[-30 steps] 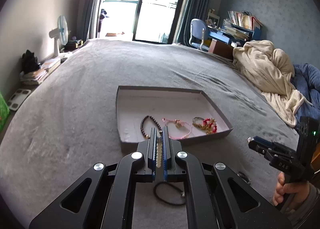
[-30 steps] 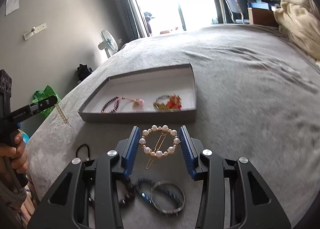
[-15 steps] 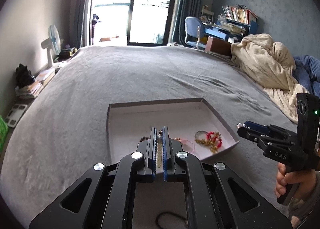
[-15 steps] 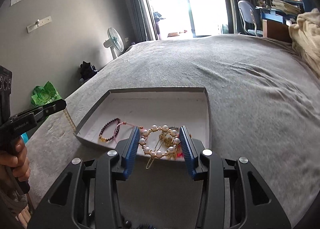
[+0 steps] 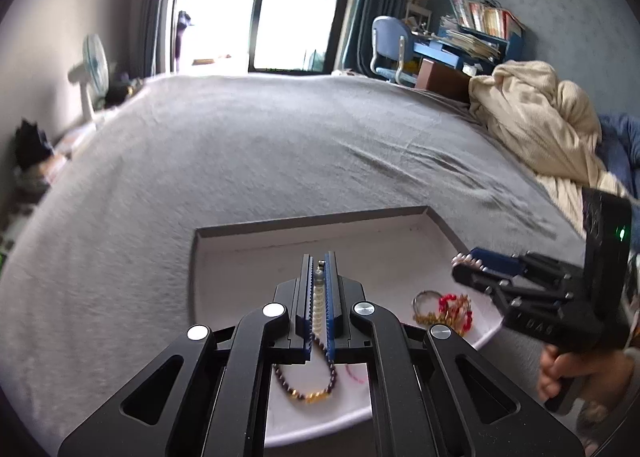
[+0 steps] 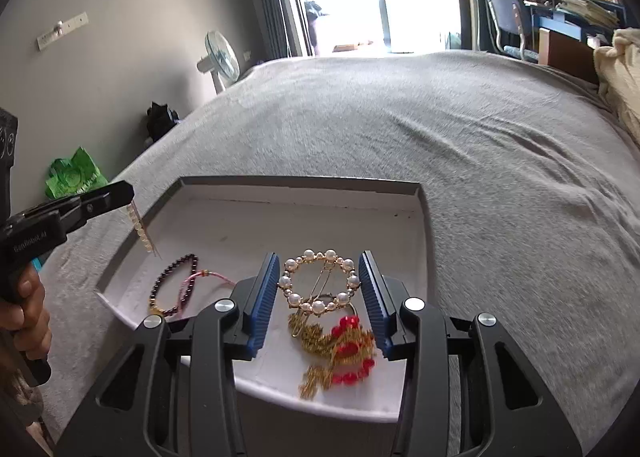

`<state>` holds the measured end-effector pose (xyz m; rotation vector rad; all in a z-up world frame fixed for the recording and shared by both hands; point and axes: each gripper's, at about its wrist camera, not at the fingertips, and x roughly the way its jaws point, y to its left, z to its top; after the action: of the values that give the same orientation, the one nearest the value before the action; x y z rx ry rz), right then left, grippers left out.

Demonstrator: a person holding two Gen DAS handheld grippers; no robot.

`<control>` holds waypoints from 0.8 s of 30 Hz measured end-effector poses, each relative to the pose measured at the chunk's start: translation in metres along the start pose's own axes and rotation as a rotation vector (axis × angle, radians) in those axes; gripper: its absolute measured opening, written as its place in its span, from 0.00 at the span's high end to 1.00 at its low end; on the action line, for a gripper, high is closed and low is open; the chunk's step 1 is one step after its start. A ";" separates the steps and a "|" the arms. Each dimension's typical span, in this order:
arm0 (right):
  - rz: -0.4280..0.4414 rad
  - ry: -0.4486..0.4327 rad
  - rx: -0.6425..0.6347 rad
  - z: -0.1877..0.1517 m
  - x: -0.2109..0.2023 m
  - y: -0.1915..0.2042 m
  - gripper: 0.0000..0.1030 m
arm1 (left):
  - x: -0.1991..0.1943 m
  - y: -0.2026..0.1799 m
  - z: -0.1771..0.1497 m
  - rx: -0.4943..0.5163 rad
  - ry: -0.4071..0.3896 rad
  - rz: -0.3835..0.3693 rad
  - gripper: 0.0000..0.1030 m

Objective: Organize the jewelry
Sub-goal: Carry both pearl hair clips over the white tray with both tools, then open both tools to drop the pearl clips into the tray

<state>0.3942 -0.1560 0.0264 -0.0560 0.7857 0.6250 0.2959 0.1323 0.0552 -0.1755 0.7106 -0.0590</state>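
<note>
Both pairs of tongs hang over the shallow box (image 6: 400, 201) on the grey bed (image 6: 440, 129), each already loaded, so the coming move turns on what lies straight beneath each load.

The left tongs (image 5: 319, 289) are clenched on a pearl strand (image 5: 318, 303), which runs lengthwise between the pads and (in the right wrist view) dangles down over the box's left wall (image 6: 141, 231). Beneath it, near the box's near-left corner, lie a dark bead bracelet (image 6: 176, 281) and a pink cord bracelet (image 6: 208, 277).

The right tongs (image 6: 320, 289) grasp a pearl ring clip (image 6: 320, 283) by its two sides, its flat face towards the camera and its gold pin running down across the middle. It hangs directly above the gold and red tangle (image 6: 340, 349) by the box's near edge.

I judge each piece needs only a short drop; bare box floor lies farther in, towards the far wall, if the pieces are to stay apart.
</note>
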 end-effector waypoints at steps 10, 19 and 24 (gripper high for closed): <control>-0.024 0.102 -0.006 0.013 0.047 -0.004 0.60 | 0.044 0.015 0.005 -0.013 0.072 0.023 0.94; -0.051 0.178 0.015 0.012 0.072 -0.008 0.60 | 0.069 0.026 0.013 -0.045 0.125 0.059 0.94; -0.056 0.187 0.006 0.015 0.076 -0.005 0.60 | 0.083 0.036 0.008 -0.080 0.169 0.067 0.93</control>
<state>0.4476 -0.1180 -0.0155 -0.1319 0.9639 0.5695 0.3635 0.1591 0.0013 -0.2244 0.8871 0.0191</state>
